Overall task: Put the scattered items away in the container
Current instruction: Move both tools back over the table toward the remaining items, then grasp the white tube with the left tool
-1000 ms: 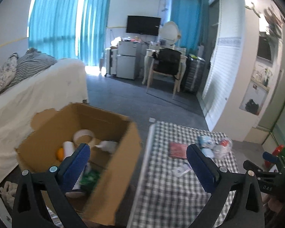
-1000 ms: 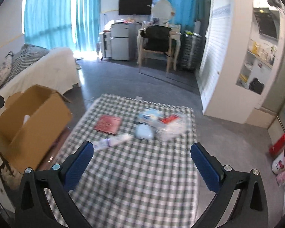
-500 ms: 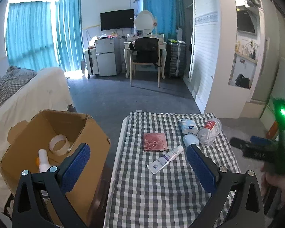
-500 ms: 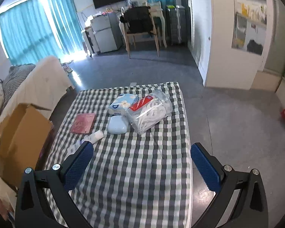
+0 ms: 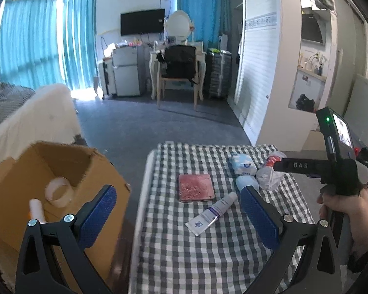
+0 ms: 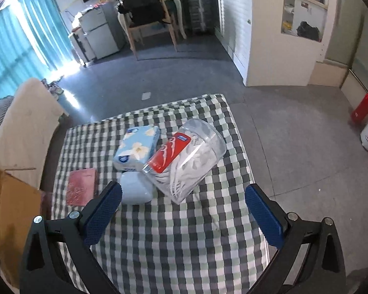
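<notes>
An open cardboard box (image 5: 61, 191) stands left of a checked table (image 5: 208, 250); it holds a tape roll (image 5: 57, 191) and a white bottle (image 5: 36, 207). On the table lie a pink booklet (image 5: 195, 187), a white tube (image 5: 212, 213), a tissue pack (image 6: 137, 148), a pale blue case (image 6: 136, 191) and a clear jar with a red label (image 6: 186, 156). My left gripper (image 5: 179, 215) is open and empty above the table's near left. My right gripper (image 6: 184, 213) is open and empty, just short of the jar.
A cream sofa (image 5: 32, 122) stands behind the box. A chair and desk (image 5: 179, 73), a small fridge (image 5: 125, 73) and a white partition wall (image 5: 262, 73) stand farther back. Red and white containers (image 6: 365, 122) sit on the floor to the right.
The left gripper has swung from over the box to over the table. The right gripper has moved closer to the jar and tissue pack. Both stay open.
</notes>
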`<action>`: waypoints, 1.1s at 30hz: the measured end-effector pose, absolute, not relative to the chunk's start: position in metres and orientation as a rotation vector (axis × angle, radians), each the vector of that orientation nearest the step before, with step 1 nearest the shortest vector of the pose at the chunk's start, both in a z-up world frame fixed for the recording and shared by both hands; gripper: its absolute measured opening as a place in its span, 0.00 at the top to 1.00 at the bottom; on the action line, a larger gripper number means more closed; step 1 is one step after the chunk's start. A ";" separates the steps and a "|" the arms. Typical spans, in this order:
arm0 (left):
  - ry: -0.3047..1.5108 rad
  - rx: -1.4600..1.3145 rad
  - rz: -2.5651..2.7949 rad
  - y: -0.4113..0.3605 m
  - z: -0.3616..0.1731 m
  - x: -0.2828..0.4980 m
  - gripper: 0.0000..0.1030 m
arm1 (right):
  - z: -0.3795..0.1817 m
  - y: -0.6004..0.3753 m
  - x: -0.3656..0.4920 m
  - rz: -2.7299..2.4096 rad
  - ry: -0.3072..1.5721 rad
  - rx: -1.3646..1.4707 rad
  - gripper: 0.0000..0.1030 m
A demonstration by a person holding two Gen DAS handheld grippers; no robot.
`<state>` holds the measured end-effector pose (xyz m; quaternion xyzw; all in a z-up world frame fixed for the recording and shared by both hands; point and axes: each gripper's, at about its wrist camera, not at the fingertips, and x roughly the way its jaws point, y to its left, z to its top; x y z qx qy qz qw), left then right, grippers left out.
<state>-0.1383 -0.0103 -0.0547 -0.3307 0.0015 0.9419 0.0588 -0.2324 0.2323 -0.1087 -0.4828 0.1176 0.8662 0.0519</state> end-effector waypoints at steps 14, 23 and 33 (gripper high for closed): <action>0.119 -1.227 2.585 0.043 -0.157 -0.205 0.39 | -0.093 0.226 -0.222 2.706 0.277 -1.393 0.02; 0.133 -1.311 2.491 0.060 -0.187 -0.219 0.55 | -0.092 0.214 -0.220 2.768 0.269 -1.394 0.02; 0.053 -1.258 2.510 0.045 -0.164 -0.209 0.91 | -0.093 0.204 -0.222 2.801 0.267 -1.408 0.02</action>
